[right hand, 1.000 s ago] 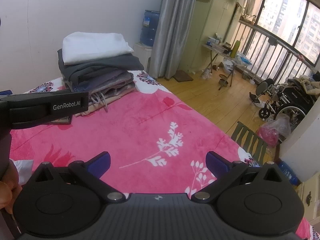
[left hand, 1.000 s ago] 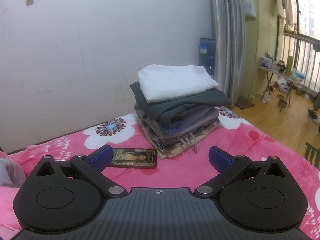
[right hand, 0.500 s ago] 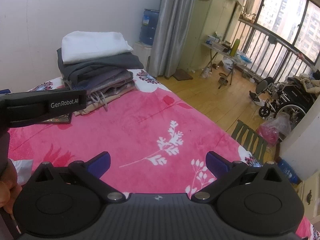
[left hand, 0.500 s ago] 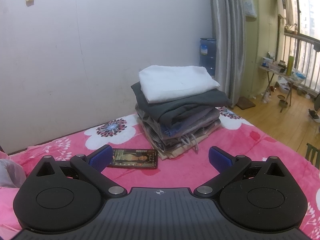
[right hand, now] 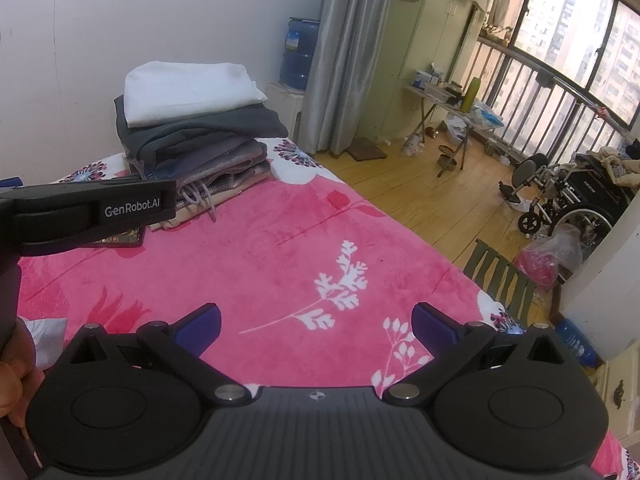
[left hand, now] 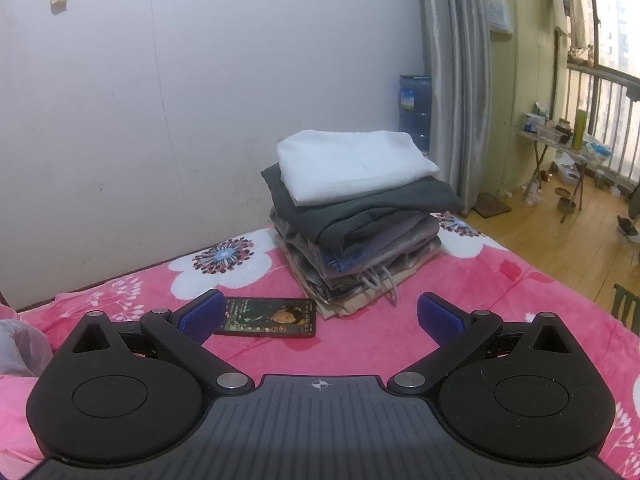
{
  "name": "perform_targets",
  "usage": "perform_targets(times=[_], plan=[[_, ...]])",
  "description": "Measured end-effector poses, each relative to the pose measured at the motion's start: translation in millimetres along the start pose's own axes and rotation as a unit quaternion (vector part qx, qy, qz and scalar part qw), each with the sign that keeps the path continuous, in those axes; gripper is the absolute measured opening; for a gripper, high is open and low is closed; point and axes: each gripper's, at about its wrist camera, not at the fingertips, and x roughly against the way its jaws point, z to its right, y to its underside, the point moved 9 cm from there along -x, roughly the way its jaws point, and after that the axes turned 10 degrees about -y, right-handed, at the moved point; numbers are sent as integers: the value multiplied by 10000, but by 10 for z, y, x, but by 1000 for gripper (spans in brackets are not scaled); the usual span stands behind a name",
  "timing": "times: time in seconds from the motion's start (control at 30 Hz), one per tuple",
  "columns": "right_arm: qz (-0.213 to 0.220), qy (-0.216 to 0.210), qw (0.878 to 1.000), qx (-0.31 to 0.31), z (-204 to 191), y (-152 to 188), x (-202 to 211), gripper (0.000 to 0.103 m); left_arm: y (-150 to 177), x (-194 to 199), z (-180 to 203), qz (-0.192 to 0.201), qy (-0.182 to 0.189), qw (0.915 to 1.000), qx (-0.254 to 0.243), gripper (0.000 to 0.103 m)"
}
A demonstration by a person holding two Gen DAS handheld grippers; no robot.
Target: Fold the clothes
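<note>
While both grippers hang over the bed with nothing between their fingers, the scene sorts by size like this:

Bed blanket (left hand: 352,344): pink with white flowers, fills the lower half of both views; its middle lies bare.
Wall (left hand: 160,120): white, upper left of both frames, directly behind the clothes.
Curtain (right hand: 344,52): grey, hanging at upper centre of the right wrist view, just right of the pile.
Wheelchair (right hand: 560,204): on the wooden floor at the right edge, well apart from the bed.
Stack of folded clothes (left hand: 356,216): centre of the left wrist view, on the blanket near the wall; a white piece on top, dark grey below it, plaid and beige at the bottom, with a white drawstring hanging off the front.
Water bottle (right hand: 300,54): blue, upper centre, between stack and curtain.
Left gripper (left hand: 318,316): lower centre, jaws spread wide, empty; in the right wrist view its black body crosses the left edge and hides part of the stack's base.
Right gripper (right hand: 316,326): lower centre, jaws spread wide, empty, over bare blanket.
Phone (left hand: 268,317): screen lit, flat on the blanket just in front of the stack, partly behind the left gripper's blue pad (left hand: 200,316).
</note>
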Motion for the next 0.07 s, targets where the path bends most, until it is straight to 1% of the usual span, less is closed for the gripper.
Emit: perform_targets(times=[0.07], plan=[[-7,-5,10000,-3,1,-1,-5,103,4,-5,-1,-5,0,10000,-5,103]])
